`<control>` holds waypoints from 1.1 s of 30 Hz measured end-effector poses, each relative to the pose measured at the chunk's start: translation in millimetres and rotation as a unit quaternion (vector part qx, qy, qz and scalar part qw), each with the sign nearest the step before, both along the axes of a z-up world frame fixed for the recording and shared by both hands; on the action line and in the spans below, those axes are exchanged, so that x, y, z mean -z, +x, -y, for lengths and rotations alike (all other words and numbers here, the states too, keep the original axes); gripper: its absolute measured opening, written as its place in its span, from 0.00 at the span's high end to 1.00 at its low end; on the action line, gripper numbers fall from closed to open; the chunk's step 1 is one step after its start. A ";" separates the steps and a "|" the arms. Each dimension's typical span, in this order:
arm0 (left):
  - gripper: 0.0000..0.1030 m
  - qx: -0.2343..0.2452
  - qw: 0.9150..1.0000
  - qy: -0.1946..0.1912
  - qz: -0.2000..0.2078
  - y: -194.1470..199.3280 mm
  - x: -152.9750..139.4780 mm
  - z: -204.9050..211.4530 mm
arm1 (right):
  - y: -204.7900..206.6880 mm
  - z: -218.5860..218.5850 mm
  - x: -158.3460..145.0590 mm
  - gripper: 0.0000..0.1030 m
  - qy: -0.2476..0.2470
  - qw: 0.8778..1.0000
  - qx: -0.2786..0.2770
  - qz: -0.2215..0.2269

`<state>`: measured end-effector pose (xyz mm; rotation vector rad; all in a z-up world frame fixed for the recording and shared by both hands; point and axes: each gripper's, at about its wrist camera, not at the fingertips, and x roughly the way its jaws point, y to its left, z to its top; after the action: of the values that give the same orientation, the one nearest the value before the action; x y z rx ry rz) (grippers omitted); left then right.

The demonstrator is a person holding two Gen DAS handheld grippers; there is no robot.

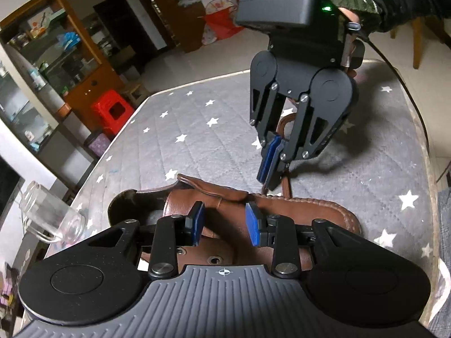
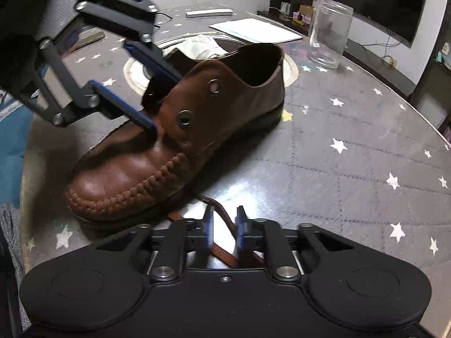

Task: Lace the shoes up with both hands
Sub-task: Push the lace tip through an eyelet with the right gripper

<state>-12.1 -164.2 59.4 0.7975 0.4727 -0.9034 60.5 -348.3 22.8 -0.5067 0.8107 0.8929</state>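
Note:
A brown leather shoe (image 2: pixel 174 140) with metal eyelets (image 2: pixel 184 118) stands on the star-patterned table cover (image 2: pixel 338 169). It also shows in the left wrist view (image 1: pixel 225 205), right under my left gripper (image 1: pixel 225 222), which is open with its blue pads over the tongue. In the right wrist view the left gripper (image 2: pixel 152 90) straddles the tongue area. My right gripper (image 2: pixel 224 228) is narrowly open around a brown lace (image 2: pixel 222 217) in front of the toe. In the left wrist view the right gripper (image 1: pixel 269 169) looks nearly closed, with the lace (image 1: pixel 286 186) beside it.
A clear glass jar (image 2: pixel 329 33) stands behind the shoe; it also shows in the left wrist view (image 1: pixel 50 217). White papers (image 2: pixel 253 29) and a white cloth (image 2: pixel 203 43) lie at the back. A red stool (image 1: pixel 112 112) and cabinets stand beyond the table edge.

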 end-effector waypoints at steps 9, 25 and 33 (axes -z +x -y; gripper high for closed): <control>0.67 0.007 1.000 0.012 0.001 4.6 6.5 3.3 | -30.8 9.2 -34.4 0.97 0.018 0.997 0.031 0.068; 0.67 0.004 1.000 0.017 0.010 2.2 6.4 6.0 | -39.7 -10.6 -46.0 0.97 0.012 0.995 0.015 0.099; 0.67 0.006 1.000 0.024 0.010 2.0 4.0 5.6 | -32.4 -20.1 -39.5 0.97 -0.016 0.994 0.007 0.104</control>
<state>-10.0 -169.8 55.4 0.8537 0.4748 -0.8979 28.0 -328.2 62.3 -0.6097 0.6386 0.7997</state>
